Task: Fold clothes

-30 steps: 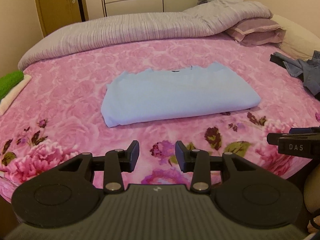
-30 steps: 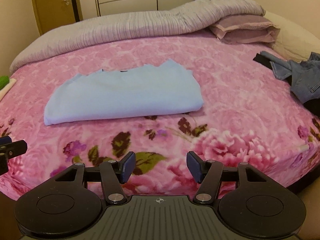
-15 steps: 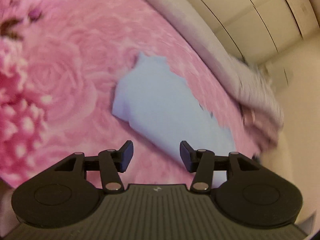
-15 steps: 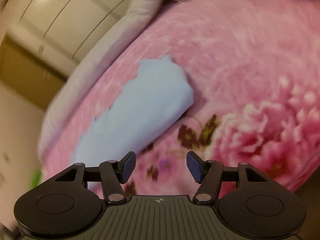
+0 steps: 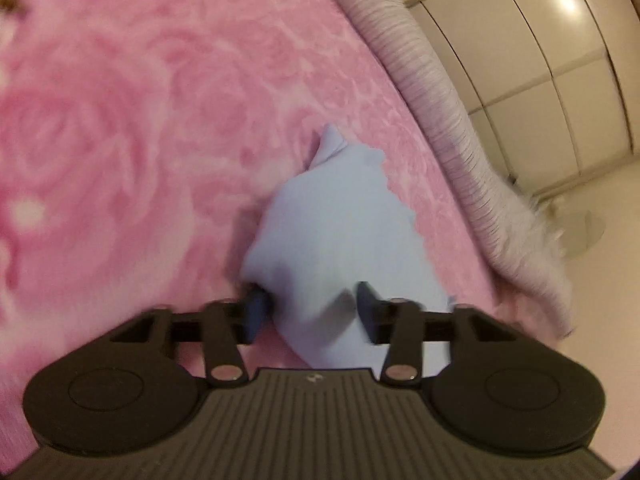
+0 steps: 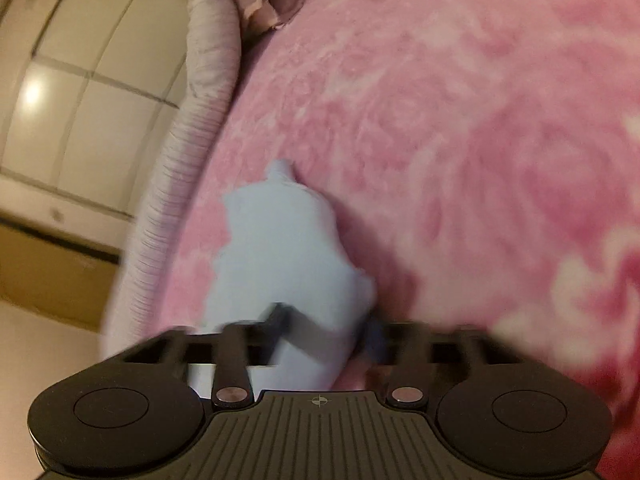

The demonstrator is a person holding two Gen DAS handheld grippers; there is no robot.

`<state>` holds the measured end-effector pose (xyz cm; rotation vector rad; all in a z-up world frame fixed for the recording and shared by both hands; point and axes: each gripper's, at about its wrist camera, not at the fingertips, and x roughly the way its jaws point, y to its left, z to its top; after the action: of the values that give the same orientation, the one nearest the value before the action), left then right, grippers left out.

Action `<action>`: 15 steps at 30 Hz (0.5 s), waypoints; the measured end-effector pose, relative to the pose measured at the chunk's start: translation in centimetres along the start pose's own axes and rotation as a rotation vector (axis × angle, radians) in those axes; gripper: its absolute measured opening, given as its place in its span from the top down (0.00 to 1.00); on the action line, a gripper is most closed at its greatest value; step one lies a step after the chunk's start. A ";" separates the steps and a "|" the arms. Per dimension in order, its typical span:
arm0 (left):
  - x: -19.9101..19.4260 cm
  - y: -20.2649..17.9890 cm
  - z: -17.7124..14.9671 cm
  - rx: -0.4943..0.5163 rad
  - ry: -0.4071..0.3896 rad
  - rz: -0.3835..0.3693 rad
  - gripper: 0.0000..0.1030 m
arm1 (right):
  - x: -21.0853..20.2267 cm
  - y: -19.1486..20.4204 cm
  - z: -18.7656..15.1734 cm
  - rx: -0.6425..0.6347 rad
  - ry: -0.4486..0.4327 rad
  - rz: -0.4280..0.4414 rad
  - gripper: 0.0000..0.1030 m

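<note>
Left gripper jaws, just closing, pinch the blue shirt edge at 6 o'clock; right gripper jaws, closing too, clamp its other end on the bed.

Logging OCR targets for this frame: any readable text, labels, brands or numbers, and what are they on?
No readable text in either view.
Left gripper: small pale emblem on its body, a mark, no letters.
Right gripper: small crosshair mark on its body, no letters.
Light blue garment, pink blanket: nothing printed.
</note>
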<state>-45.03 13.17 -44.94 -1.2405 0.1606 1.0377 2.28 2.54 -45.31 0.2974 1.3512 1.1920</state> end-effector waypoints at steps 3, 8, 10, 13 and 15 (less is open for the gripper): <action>-0.5 -0.8 -0.3 0.097 -0.021 0.016 0.84 | -0.2 -0.5 0.0 0.008 0.007 0.019 0.86; -3.3 -2.5 -1.4 0.231 -0.068 0.018 0.89 | -2.4 -0.1 -0.8 -0.039 -0.008 0.018 0.89; -5.0 -2.8 -2.1 0.250 -0.057 0.003 0.90 | -3.6 -0.1 -1.0 -0.043 -0.011 0.014 0.89; -7.6 -3.1 -3.5 0.275 -0.033 -0.019 0.90 | -5.7 -0.4 -1.2 -0.036 -0.012 0.008 0.89; -8.7 -3.0 -4.7 0.315 -0.005 -0.012 0.90 | -7.9 -0.9 -1.2 -0.055 -0.007 0.003 0.89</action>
<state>-45.85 4.57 -39.28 -0.9525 0.3008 0.9628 3.41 -4.55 -41.70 0.2649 1.3102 1.2273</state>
